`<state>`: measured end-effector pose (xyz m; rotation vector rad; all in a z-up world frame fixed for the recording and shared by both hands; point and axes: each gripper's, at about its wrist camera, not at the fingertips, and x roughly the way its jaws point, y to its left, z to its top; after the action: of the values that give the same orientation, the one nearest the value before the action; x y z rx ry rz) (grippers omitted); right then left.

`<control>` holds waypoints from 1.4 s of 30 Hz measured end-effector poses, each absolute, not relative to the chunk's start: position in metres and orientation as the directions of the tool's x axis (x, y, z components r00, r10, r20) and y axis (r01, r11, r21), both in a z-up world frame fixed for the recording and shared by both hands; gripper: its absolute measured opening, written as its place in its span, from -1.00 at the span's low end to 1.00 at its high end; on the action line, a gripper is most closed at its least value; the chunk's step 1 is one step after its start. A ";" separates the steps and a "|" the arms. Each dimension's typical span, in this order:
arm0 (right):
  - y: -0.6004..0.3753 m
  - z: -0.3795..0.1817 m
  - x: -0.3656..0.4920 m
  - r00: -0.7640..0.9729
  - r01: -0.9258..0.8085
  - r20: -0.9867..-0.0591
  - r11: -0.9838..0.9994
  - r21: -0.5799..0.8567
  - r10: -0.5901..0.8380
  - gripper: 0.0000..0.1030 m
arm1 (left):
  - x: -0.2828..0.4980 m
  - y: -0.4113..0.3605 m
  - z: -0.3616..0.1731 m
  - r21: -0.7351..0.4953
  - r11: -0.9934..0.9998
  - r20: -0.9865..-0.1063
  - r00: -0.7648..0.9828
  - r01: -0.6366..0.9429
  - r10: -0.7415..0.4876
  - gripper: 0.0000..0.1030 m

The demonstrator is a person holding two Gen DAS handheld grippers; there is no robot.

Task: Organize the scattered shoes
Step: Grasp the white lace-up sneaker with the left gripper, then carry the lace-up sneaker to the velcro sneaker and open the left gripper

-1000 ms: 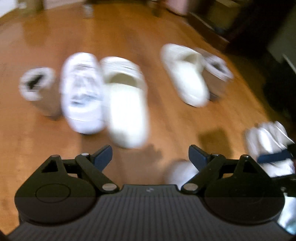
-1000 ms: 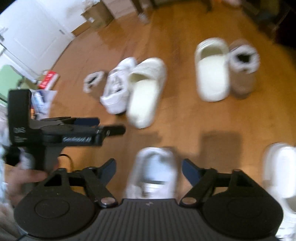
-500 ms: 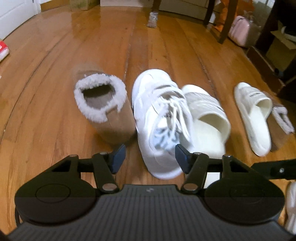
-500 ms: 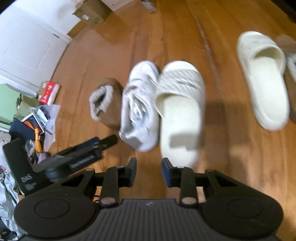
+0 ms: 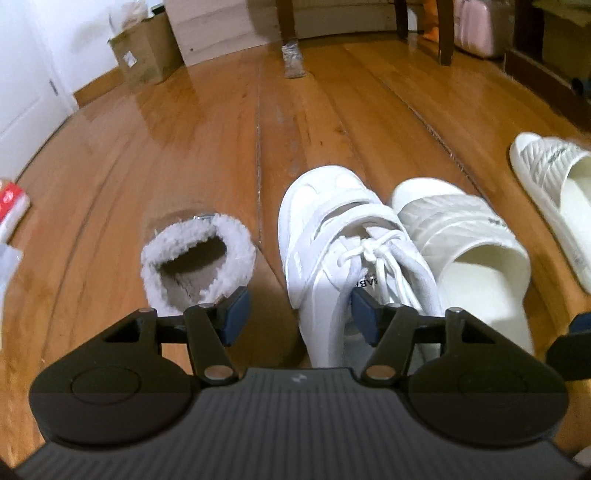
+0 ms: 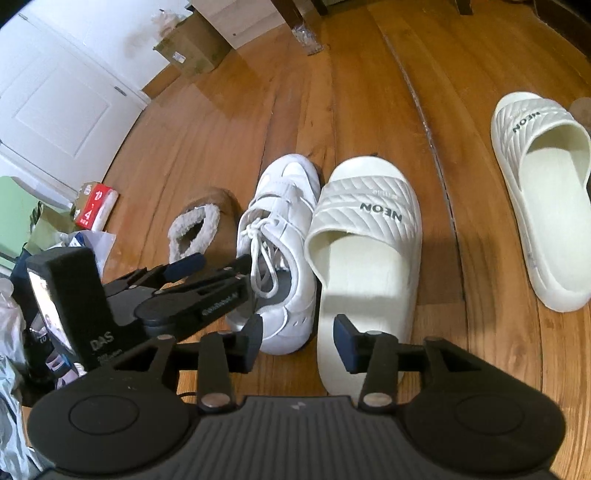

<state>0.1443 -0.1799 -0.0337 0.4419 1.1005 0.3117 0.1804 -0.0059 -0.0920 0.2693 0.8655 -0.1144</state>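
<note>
Both opening, ungripping: left tool (image 5: pixel 298 317) straddles sneaker (image 5: pixel 343 251), right tool (image 6: pixel 297 341) at slide (image 6: pixel 365 273).

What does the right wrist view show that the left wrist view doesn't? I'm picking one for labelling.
Only the right wrist view shows the left tongs, opening over the sneaker, the NEON print on the near slide, and a paper clutter pile. Only the left wrist view shows the pink suitcase. Both share the fuzzy slipper, sneaker, two slides and cardboard box.
</note>
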 end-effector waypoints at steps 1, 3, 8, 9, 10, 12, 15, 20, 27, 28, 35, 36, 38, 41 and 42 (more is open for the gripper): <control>-0.180 -0.034 0.144 0.425 -0.027 -0.784 0.872 0.489 0.453 -0.13 | 0.182 -0.007 -0.093 0.194 0.957 -0.767 0.642 0.215 0.011 0.35; -0.181 -0.034 0.144 0.427 -0.024 -0.782 0.871 0.491 0.453 -0.13 | 0.188 -0.010 -0.098 0.207 0.951 -0.764 0.645 0.231 0.010 0.44; -0.185 -0.034 0.144 0.432 -0.003 -0.780 0.866 0.501 0.453 -0.05 | 0.205 -0.024 -0.113 0.294 0.920 -0.702 0.712 0.259 0.025 0.17; -0.187 -0.034 0.144 0.437 0.005 -0.778 0.864 0.504 0.451 -0.02 | 0.209 -0.024 -0.114 0.274 0.923 -0.710 0.704 0.269 0.006 -0.09; -0.187 -0.035 0.144 0.439 0.006 -0.778 0.864 0.504 0.450 -0.01 | 0.211 -0.023 -0.113 0.216 0.937 -0.730 0.683 0.275 -0.032 -0.40; -0.189 -0.035 0.145 0.442 0.017 -0.782 0.867 0.498 0.440 0.00 | 0.212 -0.022 -0.110 0.203 0.944 -0.736 0.676 0.262 -0.030 -0.48; -0.192 -0.036 0.146 0.444 0.037 -0.787 0.869 0.493 0.428 0.00 | 0.208 -0.018 -0.104 0.196 0.944 -0.743 0.668 0.264 -0.033 -0.53; -0.193 -0.027 0.145 0.464 0.026 -0.782 0.875 0.483 0.417 0.13 | 0.211 -0.024 -0.113 0.233 0.937 -0.712 0.702 0.262 -0.019 -0.50; -0.203 -0.017 0.142 0.468 0.060 -0.784 0.871 0.487 0.407 0.14 | 0.203 -0.007 -0.106 0.144 0.961 -0.720 0.691 0.234 -0.061 -0.57; -0.210 -0.016 0.142 0.436 0.091 -0.786 0.848 0.523 0.438 0.23 | 0.196 -0.002 -0.104 0.130 0.964 -0.723 0.688 0.232 -0.068 -0.58; -0.247 -0.004 0.128 0.330 0.184 -0.819 0.819 0.543 0.469 0.29 | 0.144 0.022 -0.097 0.034 0.965 -0.736 0.660 0.260 -0.152 -0.58; -0.251 0.000 0.122 0.342 0.163 -0.837 0.850 0.500 0.427 0.29 | 0.136 0.025 -0.096 0.020 0.964 -0.738 0.655 0.264 -0.164 -0.58; -0.260 0.003 0.107 0.347 0.148 -0.867 0.892 0.427 0.357 0.29 | 0.121 0.029 -0.092 -0.002 0.962 -0.739 0.647 0.273 -0.185 -0.58; -0.270 -0.003 0.090 0.324 0.149 -0.871 0.890 0.432 0.369 0.29 | 0.100 0.033 -0.086 -0.033 0.958 -0.742 0.635 0.286 -0.215 -0.58; -0.272 -0.005 0.084 0.314 0.151 -0.874 0.889 0.432 0.371 0.29 | 0.093 0.034 -0.083 -0.046 0.956 -0.742 0.631 0.289 -0.226 -0.58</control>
<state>0.0844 -0.2715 -0.0048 0.4856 1.2572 0.1528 0.0934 0.0338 -0.0833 0.0800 0.8375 -0.2952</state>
